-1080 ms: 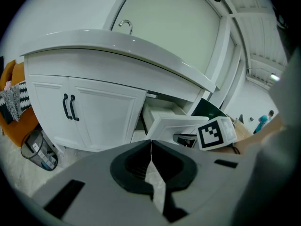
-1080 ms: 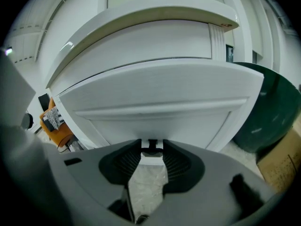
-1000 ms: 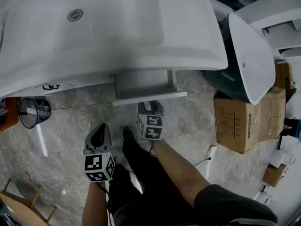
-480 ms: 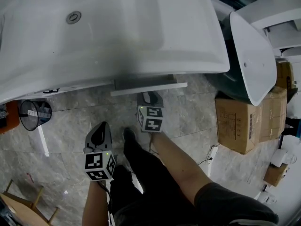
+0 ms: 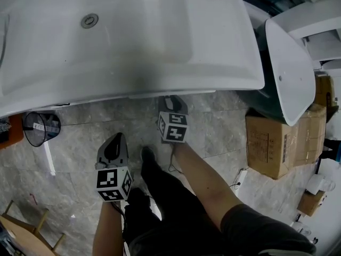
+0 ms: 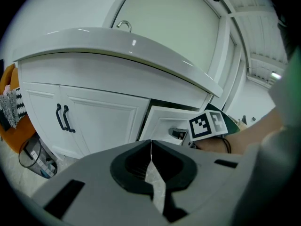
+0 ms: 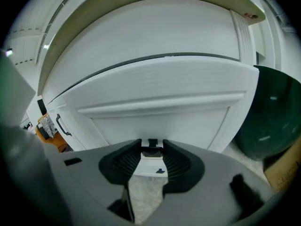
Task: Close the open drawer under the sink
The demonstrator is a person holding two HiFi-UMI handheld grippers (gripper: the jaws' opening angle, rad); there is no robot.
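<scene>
The sink (image 5: 133, 36) is a broad white basin that overhangs everything below it. Under it stands a white cabinet (image 6: 94, 117) with panelled doors and dark pulls.

**Location of the drawer.** The drawer (image 6: 160, 121) sits in this cabinet directly beneath the basin's front rim, to the right of the doors. From the head view only a thin white strip of its front shows beyond the rim.

**Progress.** I judge the closing nearly complete but not finished. In the left gripper view the drawer front stands a little proud of the cabinet face, with a dark gap above it. What remains is the last short push until the front lies flush, then release of the grip.

**Condition of the drawer.** The front is plain white with a raised frame around a flat panel. It looks clean and sits square to the cabinet, not tilted. Its contents cannot be seen from any view.

**Grippers.**
- The right gripper (image 7: 151, 149) is up against the drawer front. Its fingers are set part-way apart and appear closed on the handle, which fills the space between the pads.
- The left gripper (image 6: 150, 146) hangs back from the cabinet, well apart from the drawer. Its fingers are pressed together with nothing between them.

**Handle.** The handle (image 6: 178, 134) is a small metal pull mounted low on the panel.
</scene>
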